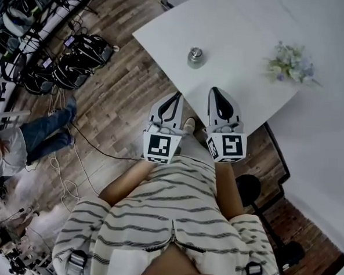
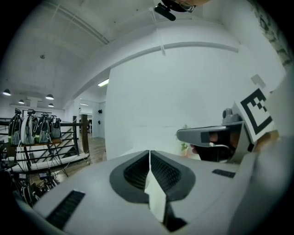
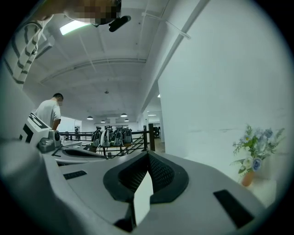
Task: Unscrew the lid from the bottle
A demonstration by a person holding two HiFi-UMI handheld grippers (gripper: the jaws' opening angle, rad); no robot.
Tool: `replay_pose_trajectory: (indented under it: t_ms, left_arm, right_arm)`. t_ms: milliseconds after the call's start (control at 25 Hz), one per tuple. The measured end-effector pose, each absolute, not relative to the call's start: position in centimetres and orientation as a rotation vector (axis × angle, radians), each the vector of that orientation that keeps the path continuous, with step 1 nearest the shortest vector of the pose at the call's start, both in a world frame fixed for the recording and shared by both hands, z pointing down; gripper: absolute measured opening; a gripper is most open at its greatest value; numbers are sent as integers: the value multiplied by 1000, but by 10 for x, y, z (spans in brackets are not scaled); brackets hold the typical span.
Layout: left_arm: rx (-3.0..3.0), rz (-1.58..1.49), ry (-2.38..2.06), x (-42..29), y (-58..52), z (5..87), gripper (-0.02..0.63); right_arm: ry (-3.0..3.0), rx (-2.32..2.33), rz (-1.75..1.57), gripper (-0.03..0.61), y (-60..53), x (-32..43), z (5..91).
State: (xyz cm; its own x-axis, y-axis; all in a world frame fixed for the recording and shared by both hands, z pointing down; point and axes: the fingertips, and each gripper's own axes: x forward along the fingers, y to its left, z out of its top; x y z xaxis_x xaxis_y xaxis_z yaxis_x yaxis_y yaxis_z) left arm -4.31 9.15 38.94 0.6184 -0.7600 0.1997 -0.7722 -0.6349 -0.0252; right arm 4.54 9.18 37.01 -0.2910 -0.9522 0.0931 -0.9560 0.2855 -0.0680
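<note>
**At the table's near edge: both grippers shut, bottle untouched**

Over the near corner of the white table [image 1: 248, 34] we find both tools side by side, held out in front of the person's striped shirt [image 1: 173, 215]. The left gripper [image 1: 175, 96] hangs over the wooden floor [image 1: 122, 102] just short of the table edge, and its own view shows the jaws pressed together with nothing between them [image 2: 149, 161]. The right gripper [image 1: 217, 91] has its tips over the tabletop. Its jaws are also closed tight on nothing [image 3: 148, 169]. The marker cubes [image 1: 160, 148] face up at the head camera.

And the bottle [image 1: 195, 57]? It stands upright on the table, ahead of the two grippers and roughly on the line between them, apart from both. Its lid [image 1: 196, 52] sits on top, and nothing touches it.

Off to the right on the same table there's a small bunch of flowers [image 1: 291, 64], well apart from the bottle. The right gripper view catches it too, standing in a vase against the white wall [image 3: 255, 151].

Away from the action, a bystander [image 1: 41, 135] in jeans stands on the floor at the left. Dark bags [image 1: 77, 64] and loose cables [image 1: 71, 174] lie nearby.
</note>
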Motion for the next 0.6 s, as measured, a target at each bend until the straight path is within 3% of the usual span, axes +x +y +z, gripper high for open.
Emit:
replay_pose_trajectory:
  t_ms: [600]
  left_arm:
    - [2662, 453, -1324, -22, 21, 449, 29]
  right_arm:
    - [-2496, 1670, 348, 9, 18, 54, 429]
